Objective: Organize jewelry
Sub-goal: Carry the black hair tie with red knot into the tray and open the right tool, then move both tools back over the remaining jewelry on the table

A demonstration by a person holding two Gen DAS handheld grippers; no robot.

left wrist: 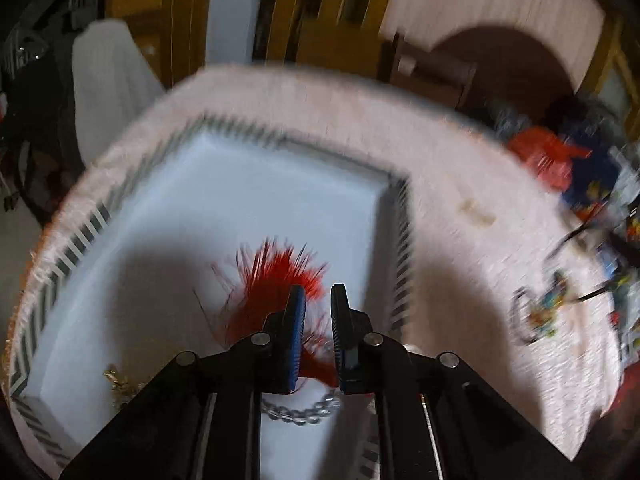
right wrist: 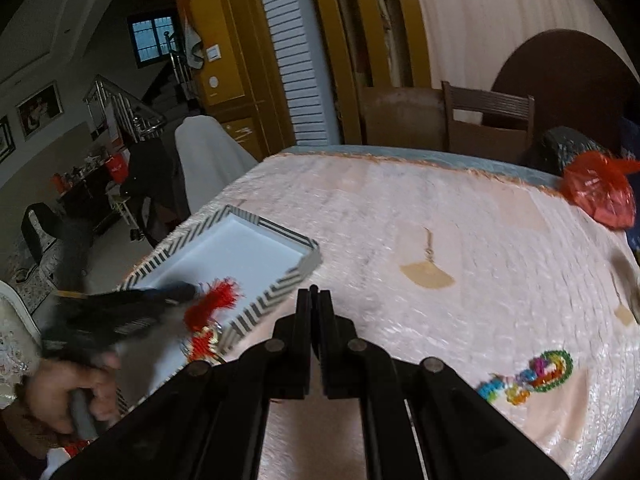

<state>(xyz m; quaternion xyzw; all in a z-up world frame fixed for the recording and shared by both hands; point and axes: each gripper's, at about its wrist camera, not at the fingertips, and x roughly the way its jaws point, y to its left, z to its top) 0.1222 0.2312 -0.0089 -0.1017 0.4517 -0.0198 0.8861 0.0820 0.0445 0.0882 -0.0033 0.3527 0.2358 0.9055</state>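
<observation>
A white tray (left wrist: 224, 208) with a black-and-white striped rim lies on the pink tablecloth; it also shows in the right wrist view (right wrist: 276, 292). A red feather ornament (left wrist: 276, 276) lies in it, with a clear bead bracelet (left wrist: 300, 410) and a gold piece (left wrist: 116, 380) nearer me. My left gripper (left wrist: 318, 292) hovers just above the feather, jaws slightly apart and empty; it shows blurred over the tray in the right wrist view (right wrist: 192, 292). My right gripper (right wrist: 315, 292) is shut and empty over the cloth, right of the tray. A gold fan earring (right wrist: 428, 272) and a multicoloured beaded piece (right wrist: 532, 376) lie on the cloth.
A red plastic bag (right wrist: 600, 192) sits at the table's far right. A second fan earring (right wrist: 624, 312) lies at the right edge. Wooden chairs (right wrist: 488, 120) stand behind the table. The table edge runs just left of the tray.
</observation>
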